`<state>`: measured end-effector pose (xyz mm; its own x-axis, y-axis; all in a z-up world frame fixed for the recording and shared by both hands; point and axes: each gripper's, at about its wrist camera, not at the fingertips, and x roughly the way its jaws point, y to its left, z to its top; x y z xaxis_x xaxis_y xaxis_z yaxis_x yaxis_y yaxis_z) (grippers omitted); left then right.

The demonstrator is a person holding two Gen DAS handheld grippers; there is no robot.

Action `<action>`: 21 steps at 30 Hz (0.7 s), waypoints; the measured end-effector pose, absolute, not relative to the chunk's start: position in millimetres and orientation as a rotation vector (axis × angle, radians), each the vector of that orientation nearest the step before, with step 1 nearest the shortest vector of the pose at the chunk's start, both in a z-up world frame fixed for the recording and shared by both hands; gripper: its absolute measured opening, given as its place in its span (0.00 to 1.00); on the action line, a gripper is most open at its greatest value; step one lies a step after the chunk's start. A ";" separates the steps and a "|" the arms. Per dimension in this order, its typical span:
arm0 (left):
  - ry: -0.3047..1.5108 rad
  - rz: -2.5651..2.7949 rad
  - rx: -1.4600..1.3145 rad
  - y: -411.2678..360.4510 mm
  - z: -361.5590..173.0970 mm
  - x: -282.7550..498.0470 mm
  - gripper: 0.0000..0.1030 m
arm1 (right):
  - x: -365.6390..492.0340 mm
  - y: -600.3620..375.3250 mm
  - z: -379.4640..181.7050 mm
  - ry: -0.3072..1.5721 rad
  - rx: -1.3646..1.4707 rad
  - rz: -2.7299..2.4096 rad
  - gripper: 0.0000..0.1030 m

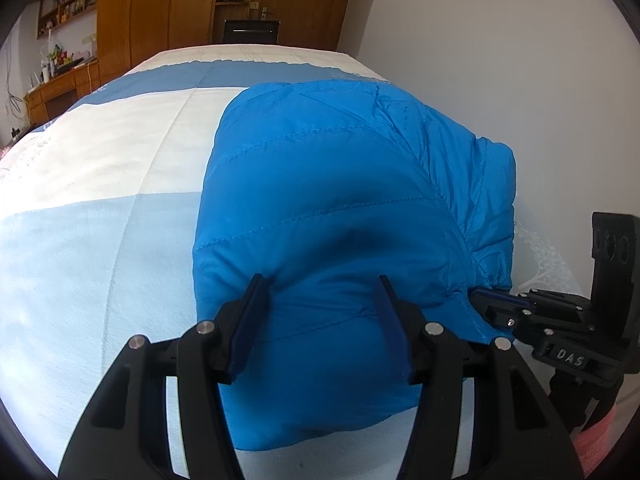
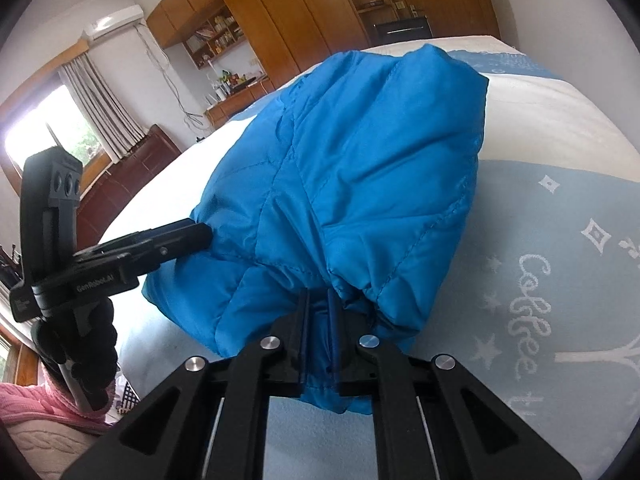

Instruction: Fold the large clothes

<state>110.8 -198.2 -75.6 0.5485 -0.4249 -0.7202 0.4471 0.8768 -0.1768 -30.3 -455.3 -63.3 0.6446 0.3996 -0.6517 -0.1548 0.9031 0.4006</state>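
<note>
Blue puffer jacket (image 1: pixel 320 200) bunched on bed quilt (image 1: pixel 100 200), white and pale-blue blocks; wooden wardrobes (image 1: pixel 160 4) behind. Left gripper (image 1: pixel 322 300) half spread, fingers sunk into a thick jacket fold. Right gripper (image 2: pixel 318 312) nearly pressed together, pinching thin jacket edge. Only right wrist view shows window (image 2: pixel 52 120), air conditioner (image 2: pixel 114 20), gloved hand (image 2: pixel 80 344), pink sleeve (image 2: pixel 32 404).

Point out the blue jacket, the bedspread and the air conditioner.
blue jacket (image 1: pixel 320 184): left wrist view, quilted top panel.
bedspread (image 1: pixel 120 140): left wrist view, bare cream band left of the jacket.
air conditioner (image 2: pixel 114 20): right wrist view, front of the wall unit.
</note>
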 end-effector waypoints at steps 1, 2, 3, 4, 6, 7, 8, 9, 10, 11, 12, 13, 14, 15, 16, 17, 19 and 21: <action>0.845 -0.516 0.029 -197.2 -74.5 110.4 0.53 | -30.3 -458.1 -61.0 0.818 0.329 0.328 0.06; 0.846 -0.515 0.029 -197.6 -73.6 111.0 0.53 | -30.5 -460.4 -57.1 0.822 0.337 0.336 0.07; 0.845 -0.512 0.030 -197.7 -72.2 110.5 0.53 | -30.7 -462.8 -52.9 0.822 0.346 0.345 0.08; 0.844 -0.510 0.034 -197.2 -69.3 110.2 0.53 | -31.1 -465.0 -45.7 0.817 0.351 0.361 0.10; 0.844 -0.517 0.039 -197.3 -63.6 111.6 0.53 | -31.4 -466.3 -29.8 0.801 0.328 0.372 0.12; 0.846 -0.527 0.038 -196.6 -60.3 113.5 0.53 | -31.1 -465.8 -23.1 0.789 0.314 0.373 0.13; 0.851 -0.541 0.031 -196.0 -55.8 117.5 0.53 | -29.7 -465.2 -13.6 0.772 0.294 0.373 0.13; 0.851 -0.548 0.025 -195.2 -51.8 121.7 0.53 | -28.0 -464.9 -7.2 0.761 0.281 0.371 0.14; 0.847 -0.549 0.025 -193.6 -48.2 126.1 0.53 | -22.6 -465.2 2.8 0.745 0.262 0.363 0.14; 0.840 -0.551 0.032 -194.1 -43.4 132.6 0.53 | -17.6 -465.3 9.4 0.732 0.247 0.354 0.14; 0.836 -0.554 0.039 -195.8 -38.8 139.3 0.53 | -11.6 -466.1 15.9 0.719 0.232 0.341 0.14; 0.834 -0.559 0.046 -197.8 -33.4 149.2 0.53 | -1.7 -466.8 22.9 0.703 0.211 0.317 0.14; 0.836 -0.561 0.048 -199.5 -30.2 155.8 0.53 | 8.4 -468.4 27.3 0.696 0.200 0.296 0.14; 0.841 -0.560 0.047 -202.8 -26.1 165.6 0.53 | 15.8 -469.7 30.1 0.696 0.197 0.287 0.14; 0.849 -0.559 0.045 -204.5 -23.3 176.8 0.53 | 28.7 -469.2 31.8 0.701 0.197 0.273 0.14; 0.865 -0.565 0.035 -206.4 -21.0 190.7 0.53 | 37.6 -471.9 32.2 0.710 0.198 0.264 0.14; 0.903 -0.579 0.023 -210.9 -22.0 207.2 0.53 | 57.6 -474.9 27.6 0.737 0.191 0.231 0.14; 0.940 -0.563 0.028 -217.1 -28.8 230.2 0.53 | 74.3 -478.5 18.5 0.770 0.204 0.205 0.14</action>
<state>230.2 -217.1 -28.8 0.4574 -0.4448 -0.7700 0.4683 0.8566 -0.2166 74.3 -478.5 18.6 0.7003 0.2570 -0.6660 -0.1088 0.9605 0.2562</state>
